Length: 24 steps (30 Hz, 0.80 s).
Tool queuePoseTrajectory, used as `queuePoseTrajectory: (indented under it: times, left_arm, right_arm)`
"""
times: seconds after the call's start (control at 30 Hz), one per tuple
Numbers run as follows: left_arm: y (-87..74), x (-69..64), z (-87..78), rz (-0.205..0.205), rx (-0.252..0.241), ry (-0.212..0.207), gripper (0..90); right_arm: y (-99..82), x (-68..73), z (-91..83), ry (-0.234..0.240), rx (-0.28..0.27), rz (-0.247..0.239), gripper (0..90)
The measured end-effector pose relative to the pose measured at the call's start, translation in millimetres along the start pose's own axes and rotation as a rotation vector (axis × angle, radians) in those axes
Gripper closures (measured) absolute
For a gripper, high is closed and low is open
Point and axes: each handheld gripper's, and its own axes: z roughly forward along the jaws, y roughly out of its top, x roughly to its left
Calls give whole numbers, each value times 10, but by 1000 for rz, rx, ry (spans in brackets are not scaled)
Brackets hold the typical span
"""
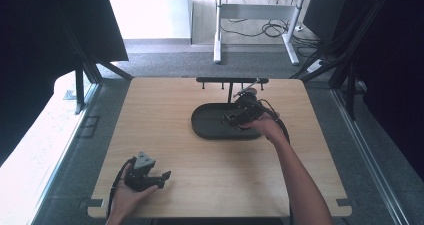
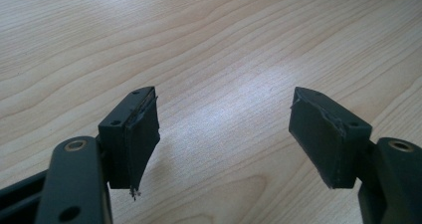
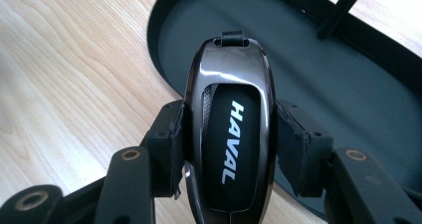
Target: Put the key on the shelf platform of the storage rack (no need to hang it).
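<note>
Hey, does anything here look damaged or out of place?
Yes, the pads on the left tool look worn: their edges are frayed and peeling, with a shred hanging off the lower corner. The right tool grips a HAVAL key fob squarely over the black tray; nothing odd there.

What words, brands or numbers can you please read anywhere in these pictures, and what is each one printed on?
"HAVAL": white capital letters along the black middle panel of the glossy dark car key, which the right gripper holds between its jaws over the rim of the black tray.

No other text can be read: the wooden table and the open left gripper carry none, and the high view is too small to show any.
</note>
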Motion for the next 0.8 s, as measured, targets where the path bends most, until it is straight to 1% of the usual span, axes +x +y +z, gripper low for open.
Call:
queuePoseTrajectory:
  times: [0.27,0.37,0.53,0.63,0.8]
  left_arm:
    - [-2,13,-9,-3,-3,-1,280]
    - [-4,22,-13,-5,-4,-1,280]
    - [-5,20,-12,-1,-3,-2,280]
    - [-6,18,-9,-1,-4,-1,280]
    - [-6,21,-6,-1,-2,0,281]
  right_arm:
    - [42,-45,120,-4,12,2,494]
    - [60,-61,153,-7,11,10,495]
    - [69,-109,200,5,13,26,495]
    - [68,-140,235,-10,21,32,495]
    - [75,-166,273,-16,21,39,494]
